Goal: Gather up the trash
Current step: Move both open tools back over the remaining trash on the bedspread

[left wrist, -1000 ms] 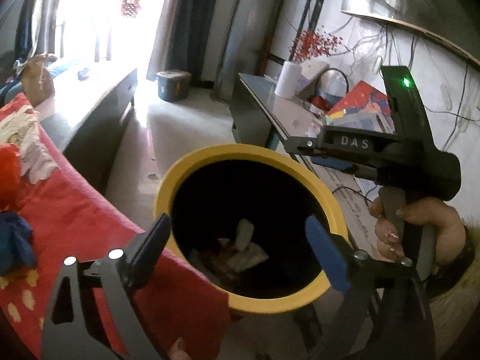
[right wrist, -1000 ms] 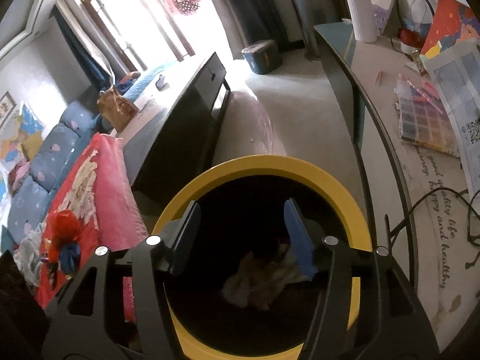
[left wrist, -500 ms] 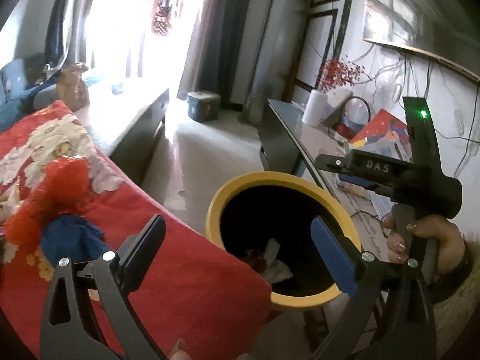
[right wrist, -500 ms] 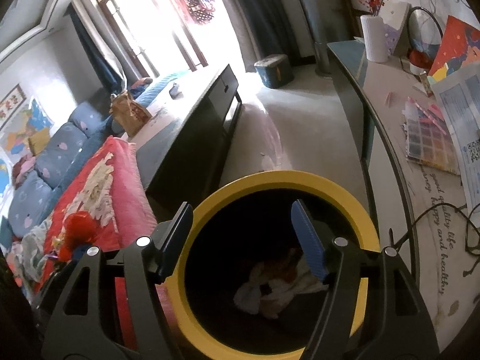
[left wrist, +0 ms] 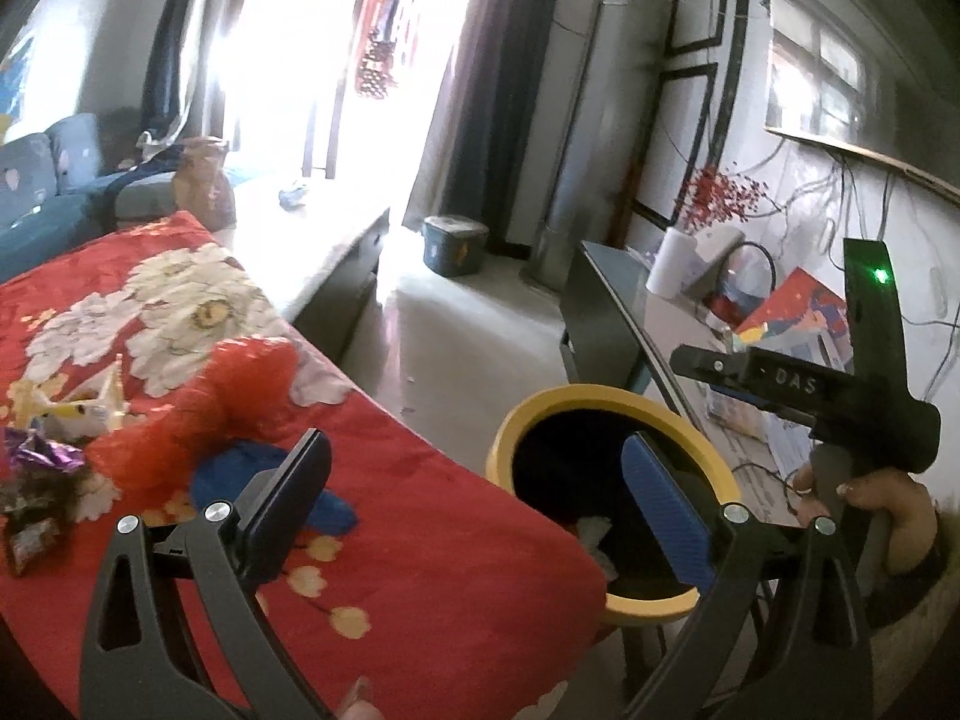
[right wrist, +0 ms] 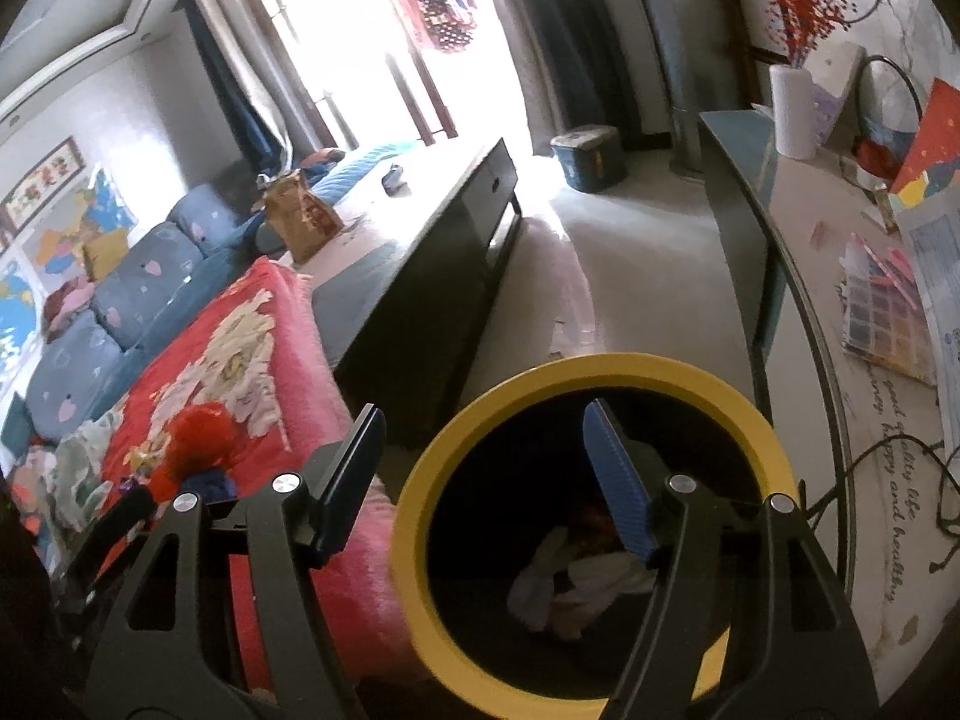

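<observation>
Both tools have just spread their jaws and pulled back from the yellow-rimmed bin [right wrist: 591, 372]; crumpled trash [right wrist: 576, 585] lies at its bottom, below the empty right tool [right wrist: 480, 468]. The left tool [left wrist: 474, 486], wide and empty, has swung toward the wrappers [left wrist: 42, 462] beyond its left finger on the red blanket [left wrist: 420, 540], likely next.

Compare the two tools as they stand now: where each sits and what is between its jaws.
The left tool straddles the edge of the red blanket and the yellow-rimmed bin; the right tool sits more squarely over the bin's mouth. The left tool's jaws stand wider than the right tool's. Both are open and hold nothing; both have just been opening.
</observation>
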`<move>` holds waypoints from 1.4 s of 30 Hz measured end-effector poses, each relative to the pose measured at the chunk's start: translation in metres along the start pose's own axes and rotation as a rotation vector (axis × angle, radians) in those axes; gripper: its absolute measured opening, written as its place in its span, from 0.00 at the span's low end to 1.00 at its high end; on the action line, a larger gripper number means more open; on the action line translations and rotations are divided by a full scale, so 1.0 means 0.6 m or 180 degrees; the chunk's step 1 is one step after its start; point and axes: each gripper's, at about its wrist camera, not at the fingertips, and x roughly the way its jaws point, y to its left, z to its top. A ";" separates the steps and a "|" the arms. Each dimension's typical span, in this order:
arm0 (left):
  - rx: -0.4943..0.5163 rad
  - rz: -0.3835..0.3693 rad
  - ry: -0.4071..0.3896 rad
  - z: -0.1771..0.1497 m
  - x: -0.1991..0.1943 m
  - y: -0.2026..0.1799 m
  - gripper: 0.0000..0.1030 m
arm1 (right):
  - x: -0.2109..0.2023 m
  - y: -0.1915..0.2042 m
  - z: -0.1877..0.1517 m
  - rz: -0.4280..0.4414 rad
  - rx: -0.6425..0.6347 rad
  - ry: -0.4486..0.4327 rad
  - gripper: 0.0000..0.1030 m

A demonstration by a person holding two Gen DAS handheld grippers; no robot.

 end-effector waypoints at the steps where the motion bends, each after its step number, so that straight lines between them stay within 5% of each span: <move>1: -0.0010 0.0010 -0.0013 -0.001 -0.002 0.006 0.92 | -0.001 0.005 -0.001 0.0007 -0.0023 -0.0004 0.59; 42: -0.0576 0.0631 -0.0431 0.008 -0.129 0.175 0.92 | -0.020 0.212 -0.054 0.0561 -0.0908 0.0131 0.60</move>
